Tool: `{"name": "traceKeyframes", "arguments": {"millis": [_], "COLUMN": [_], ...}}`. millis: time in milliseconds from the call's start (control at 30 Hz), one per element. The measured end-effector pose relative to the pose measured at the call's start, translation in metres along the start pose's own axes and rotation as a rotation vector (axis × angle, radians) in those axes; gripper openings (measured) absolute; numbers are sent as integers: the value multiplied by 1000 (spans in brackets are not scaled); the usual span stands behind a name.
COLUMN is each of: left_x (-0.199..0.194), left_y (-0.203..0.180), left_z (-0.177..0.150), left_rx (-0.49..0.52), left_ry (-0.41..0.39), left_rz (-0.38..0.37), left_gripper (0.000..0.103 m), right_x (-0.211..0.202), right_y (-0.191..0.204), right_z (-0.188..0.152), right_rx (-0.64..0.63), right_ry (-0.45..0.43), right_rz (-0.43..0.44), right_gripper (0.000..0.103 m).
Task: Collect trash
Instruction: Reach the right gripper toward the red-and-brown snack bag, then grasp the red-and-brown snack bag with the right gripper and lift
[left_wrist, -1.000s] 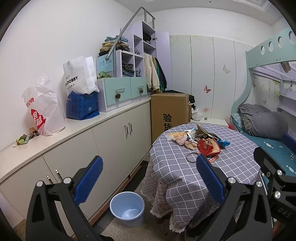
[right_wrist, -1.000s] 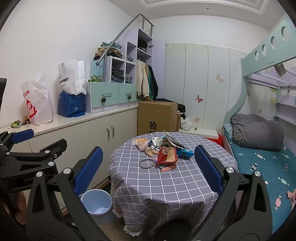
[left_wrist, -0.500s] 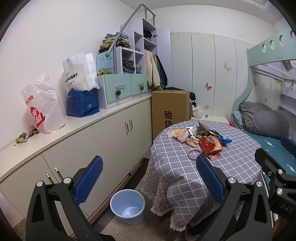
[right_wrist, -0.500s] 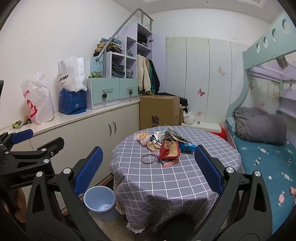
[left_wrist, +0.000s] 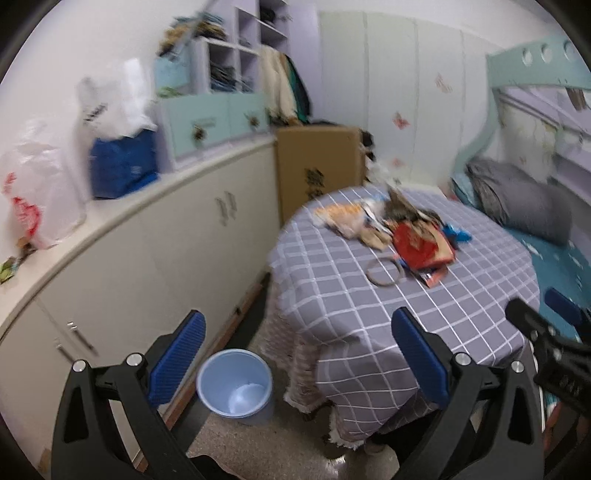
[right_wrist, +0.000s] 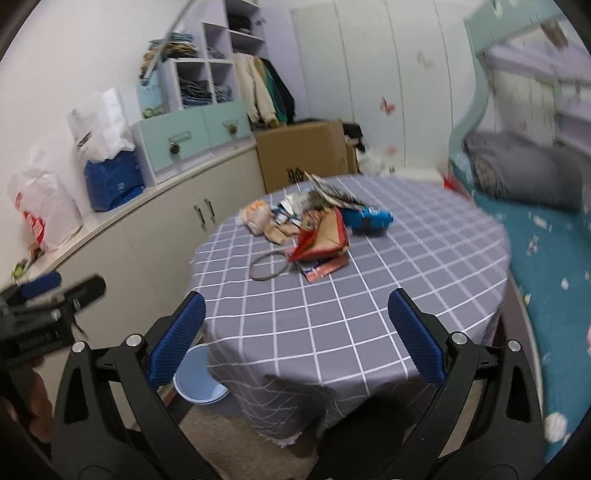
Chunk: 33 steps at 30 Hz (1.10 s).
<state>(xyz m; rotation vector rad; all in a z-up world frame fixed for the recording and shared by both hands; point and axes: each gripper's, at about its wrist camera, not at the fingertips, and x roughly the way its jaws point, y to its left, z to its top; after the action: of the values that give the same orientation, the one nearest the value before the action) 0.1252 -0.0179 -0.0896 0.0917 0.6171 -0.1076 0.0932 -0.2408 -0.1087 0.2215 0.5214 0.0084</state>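
Red wrapper (right_wrist: 320, 242) amid blurred, seemingly paper trash, well ahead of both wide, empty claws (left_wrist: 297, 354) (right_wrist: 295, 332)

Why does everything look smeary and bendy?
Left wrist view: motion blur smears the white bags and trash pile; the fisheye lens bows the cabinet top. Right wrist view: the bed blurs most, while the table looks sharper.

bin (right_wrist: 199, 387): in the right wrist view, mostly hidden behind the table (right_wrist: 332, 295) edge and a gripper finger
shelf clothes (left_wrist: 192, 33): smeared by motion blur
box (left_wrist: 317, 166) print: too blurred to read
bed (right_wrist: 546, 236): blurred, cut off by frame edge
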Motion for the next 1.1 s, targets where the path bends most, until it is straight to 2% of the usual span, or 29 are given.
{"name": "traceKeyframes", "arguments": {"millis": [100,167,300,367,433,500,767,833,867,900,933,967,1000,1100], "left_x": [32,51,91,115,138,159,211,220,222,223,225,224,226,224], "left_y": [-14,-22,-38,-44,-47,-52,-71,-73,-74,-75,-73,-72,-68,-57], "left_z": [5,10,22,29,33,37,47,46,46,47,47,48,48,48], "left_rx": [9,8,10,-9,-13,-14,36,49,64,70,63,53,33,-30], "left_ry": [50,67,114,146,185,226,314,337,320,317,308,306,309,310], "left_rz": [-94,-129,-145,-153,-154,-154,-137,-136,-118,-114,-117,-121,-139,-188], "left_gripper": [99,98,98,95,80,71,55,51,47,42,22,8,3,3], "right_x": [23,37,59,71,87,98,139,153,158,162,168,171,175,190], "right_y": [-15,-24,-42,-47,-51,-56,-58,-54,-54,-53,-51,-49,-45,-38], "right_z": [4,9,15,19,24,28,49,54,54,55,56,57,59,59], "right_rx": [58,88,138,154,167,174,188,177,183,188,184,177,160,123], "right_ry": [23,36,39,52,69,76,96,131,142,144,153,154,155,201], "right_rz": [-1,-12,-27,-29,-30,-27,-16,-25,-19,-12,-12,-16,-25,-31], "right_gripper": [97,97,97,97,97,97,97,97,97,97,97,97,97,97]}}
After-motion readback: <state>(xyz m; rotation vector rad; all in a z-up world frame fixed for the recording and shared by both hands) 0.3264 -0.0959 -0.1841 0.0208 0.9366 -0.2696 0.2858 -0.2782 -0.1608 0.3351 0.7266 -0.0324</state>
